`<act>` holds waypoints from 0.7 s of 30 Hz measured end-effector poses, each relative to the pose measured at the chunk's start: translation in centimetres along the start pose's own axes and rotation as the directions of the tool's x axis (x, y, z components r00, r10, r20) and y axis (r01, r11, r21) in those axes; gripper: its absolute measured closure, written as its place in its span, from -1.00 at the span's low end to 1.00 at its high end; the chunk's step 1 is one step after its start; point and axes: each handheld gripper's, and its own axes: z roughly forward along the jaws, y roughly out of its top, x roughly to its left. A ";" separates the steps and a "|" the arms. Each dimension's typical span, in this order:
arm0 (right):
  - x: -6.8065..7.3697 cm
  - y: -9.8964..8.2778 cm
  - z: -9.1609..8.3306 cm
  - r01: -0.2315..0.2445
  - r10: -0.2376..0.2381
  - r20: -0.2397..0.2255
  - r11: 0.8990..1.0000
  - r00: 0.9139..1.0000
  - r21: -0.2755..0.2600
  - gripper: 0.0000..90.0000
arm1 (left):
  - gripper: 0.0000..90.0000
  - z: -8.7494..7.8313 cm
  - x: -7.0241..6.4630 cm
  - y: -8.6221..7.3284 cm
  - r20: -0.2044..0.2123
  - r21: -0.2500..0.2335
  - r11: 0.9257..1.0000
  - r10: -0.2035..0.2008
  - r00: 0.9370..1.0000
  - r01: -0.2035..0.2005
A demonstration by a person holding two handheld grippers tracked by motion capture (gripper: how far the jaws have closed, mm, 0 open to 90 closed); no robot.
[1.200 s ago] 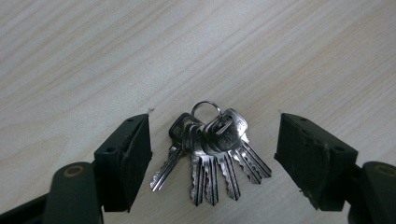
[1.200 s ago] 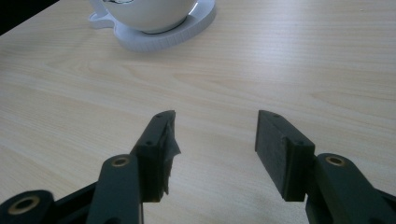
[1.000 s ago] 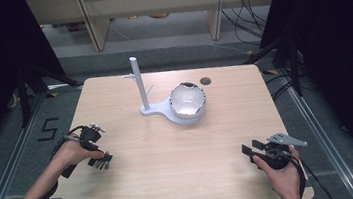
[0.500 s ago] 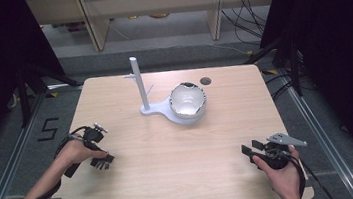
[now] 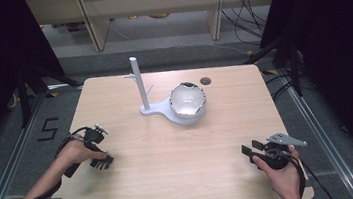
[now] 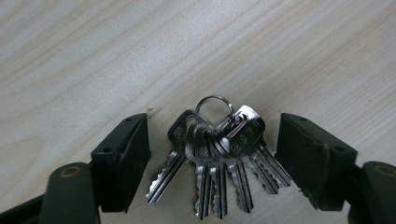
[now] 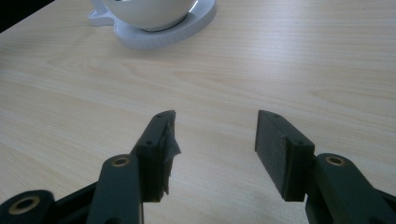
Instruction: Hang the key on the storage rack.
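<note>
The pale wooden surface (image 5: 171, 155) fills the middle of the high view, with a small round hole (image 5: 205, 81) near its far edge. Toward the far centre stands a white stand (image 5: 158, 107): a flat base with an upright post (image 5: 138, 81) rising at its left end. A white bowl (image 5: 188, 100) sits on the right part of that base; in the right gripper view the bowl (image 7: 149, 11) and base lie at the top edge, well apart from the jaws.

The left gripper (image 5: 102, 162) rests at the near left of the surface, held in the person's left hand (image 5: 76, 152). In the left gripper view the left gripper (image 6: 212, 154) has its jaws spread wide, flanking a bunch of keys (image 6: 217, 151) that lies flat on the wood. The jaws stand just beside the outer keys, not touching them. The keys hang on a small ring (image 6: 215, 106), their blades fanning toward the camera.

The right gripper (image 5: 249, 150) lies at the near right in the person's right hand (image 5: 279, 173). In its own view the right gripper (image 7: 215, 128) has its jaws apart with only bare wood between them.
</note>
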 end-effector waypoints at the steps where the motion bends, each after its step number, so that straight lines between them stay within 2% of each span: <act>1: 0.1 0.0 0.0 -0.011 0.011 -0.007 1.000 1.000 0.003 0.08 | -0.40 0.0 0.0 0.0 0.000 0.000 1.000 0.000 1.000 0.000; 2: -0.3 0.0 0.0 0.031 -0.031 0.004 0.999 0.999 -0.008 0.08 | -0.38 -0.1 -0.2 -0.2 -0.018 0.019 1.000 0.020 1.000 -0.020; 3: -0.3 0.0 0.0 0.031 -0.031 0.004 0.999 0.999 -0.008 0.08 | -0.35 -0.1 -0.2 -0.2 -0.018 0.019 1.000 0.020 1.000 -0.020; 4: 0.1 0.0 -0.1 -0.012 0.012 0.007 1.000 1.000 0.012 0.08 | -0.28 -0.2 -0.4 -0.4 -0.026 0.003 1.000 0.020 0.999 -0.020; 5: 0.1 0.0 -0.1 -0.012 0.012 0.007 1.000 1.000 0.012 0.08 | -0.24 -0.2 -0.4 -0.4 -0.026 0.003 1.000 0.020 0.999 -0.020; 6: 0.1 0.0 -0.1 -0.004 0.004 0.002 1.000 1.000 0.004 0.08 | -0.15 -0.4 -0.9 -0.7 -0.025 0.009 1.000 -0.015 1.000 0.016; 8: 0.2 0.0 -0.1 -0.014 0.014 -0.001 1.000 1.000 0.010 0.08 | -0.08 -0.5 -1.0 -0.7 -0.024 0.020 1.000 -0.013 1.000 0.014; 9: 0.3 0.0 0.0 -0.011 0.011 -0.014 1.000 1.000 -0.001 0.08 | 0.03 -0.7 -1.1 -0.8 -0.025 0.030 1.000 0.001 1.000 0.000; 10: 0.3 0.1 0.0 -0.007 0.007 -0.010 1.000 1.000 0.002 0.08 | 0.25 -0.7 -1.4 -1.0 -0.023 0.018 1.000 0.006 1.000 -0.006; 11: 0.3 0.1 0.0 -0.007 0.007 -0.010 1.000 1.000 0.002 0.08 | 0.34 -0.7 -1.4 -1.0 -0.023 0.018 1.000 0.006 1.000 -0.006; 12: 0.2 0.1 0.0 0.018 -0.018 -0.005 1.000 1.000 -0.005 0.08 | 0.34 -0.9 -1.3 -0.9 -0.024 0.030 0.998 0.055 0.998 -0.055; 13: 0.0 0.1 0.0 0.040 -0.040 -0.007 0.999 0.999 -0.007 0.08 | 0.51 -0.9 -1.5 -1.1 -0.023 0.022 0.998 0.058 0.998 -0.057; 15: 0.1 0.2 0.0 0.035 -0.035 -0.006 0.999 0.999 -0.004 0.08 | 0.60 -1.0 -1.6 -1.2 -0.020 0.021 0.998 0.063 0.998 -0.062; 16: 0.4 0.1 0.0 -0.004 0.004 -0.012 1.000 1.000 0.007 0.08 | 0.76 -0.9 -1.6 -1.3 -0.016 0.013 0.998 0.064 0.998 -0.064; 17: 0.5 0.1 0.0 -0.004 0.004 -0.010 1.000 1.000 0.005 0.08 | 0.77 -1.0 -1.6 -1.3 -0.013 0.016 0.998 0.068 0.998 -0.067; 19: 0.4 0.2 0.0 -0.007 0.007 -0.014 1.000 1.000 -0.001 0.08 | 0.78 -0.9 -1.7 -1.5 -0.020 -0.011 0.998 0.064 0.998 -0.065; 21: 0.3 0.2 0.0 0.011 -0.011 -0.012 1.000 1.000 -0.001 0.08 | 0.79 -1.0 -1.8 -1.5 -0.031 -0.004 0.997 0.076 0.997 -0.076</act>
